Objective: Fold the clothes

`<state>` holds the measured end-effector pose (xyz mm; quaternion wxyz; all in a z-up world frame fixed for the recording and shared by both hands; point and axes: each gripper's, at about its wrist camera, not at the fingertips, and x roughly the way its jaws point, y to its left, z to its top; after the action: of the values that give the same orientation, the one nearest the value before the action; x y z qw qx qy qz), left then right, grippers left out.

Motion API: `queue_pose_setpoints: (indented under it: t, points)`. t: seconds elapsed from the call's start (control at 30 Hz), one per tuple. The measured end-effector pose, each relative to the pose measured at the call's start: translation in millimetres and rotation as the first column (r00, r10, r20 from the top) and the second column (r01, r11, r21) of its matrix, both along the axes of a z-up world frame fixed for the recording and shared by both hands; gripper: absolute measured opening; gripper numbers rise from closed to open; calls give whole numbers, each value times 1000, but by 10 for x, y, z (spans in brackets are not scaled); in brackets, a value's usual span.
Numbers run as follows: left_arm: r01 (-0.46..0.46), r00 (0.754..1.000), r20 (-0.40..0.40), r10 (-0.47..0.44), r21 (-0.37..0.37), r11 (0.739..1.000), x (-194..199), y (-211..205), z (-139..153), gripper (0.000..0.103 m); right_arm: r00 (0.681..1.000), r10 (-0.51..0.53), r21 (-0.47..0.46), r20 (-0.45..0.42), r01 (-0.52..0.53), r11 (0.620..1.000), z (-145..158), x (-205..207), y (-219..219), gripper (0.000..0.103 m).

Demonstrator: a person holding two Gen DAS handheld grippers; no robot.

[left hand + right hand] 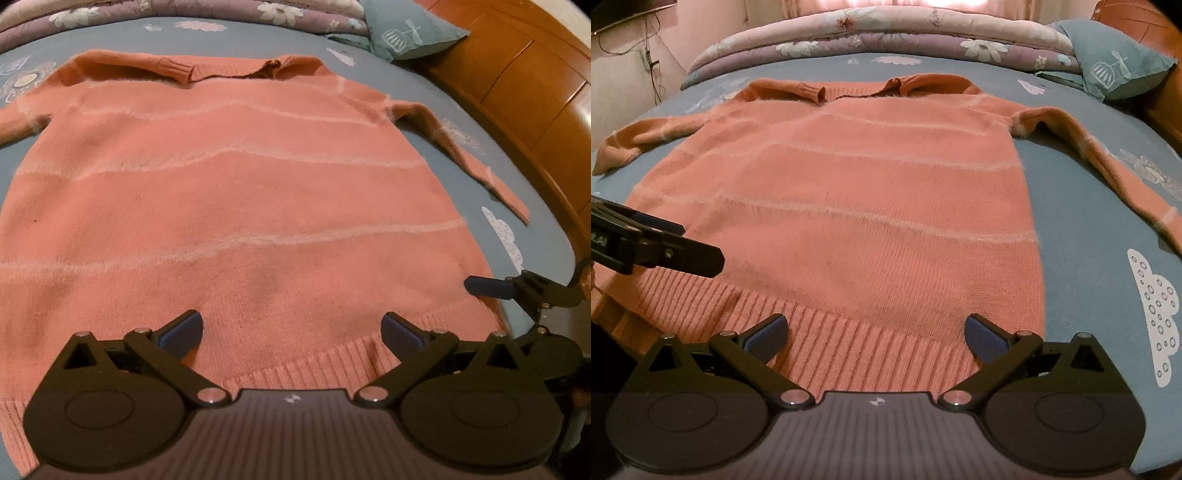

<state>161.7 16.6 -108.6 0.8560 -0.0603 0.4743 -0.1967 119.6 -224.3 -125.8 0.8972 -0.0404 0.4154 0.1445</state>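
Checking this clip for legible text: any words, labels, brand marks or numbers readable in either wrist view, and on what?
No readable words or numbers in either view.
Left hand-held gripper: small white emblem on its body, a symbol, not letters.
Right hand-held gripper: the same small emblem, not legible as text.
Sweater, bedsheet, pillow: stripes and printed pictures only, no writing.

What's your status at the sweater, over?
Left gripper open, right gripper open, both over the ribbed hem. Sweater flat on the bed, sleeves spread, unfolded. Nothing in the way.
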Motion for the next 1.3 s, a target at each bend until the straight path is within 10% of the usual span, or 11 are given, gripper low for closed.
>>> queue_pose_setpoints:
  t: [0.57, 0.87, 1.07, 1.3]
  points:
    - [-91, 982, 166, 86, 26, 995, -179, 718, 334, 101, 997, -50, -41, -59, 48, 998, 49, 86, 89, 103]
    - [-112, 940, 337, 49, 170, 979, -105, 913, 597, 101, 995, -87, 23, -48, 88, 996, 350, 199, -113, 103]
    - [-141, 936, 349, 39, 272, 952, 166, 986, 569, 69, 988, -138, 21, -63, 139, 990, 311, 346, -172, 103]
    - [-117, 932, 362, -6, 317, 941, 528, 1028, 560, 67, 994, -105, -9, -23, 105, 994, 360, 506, -159, 103]
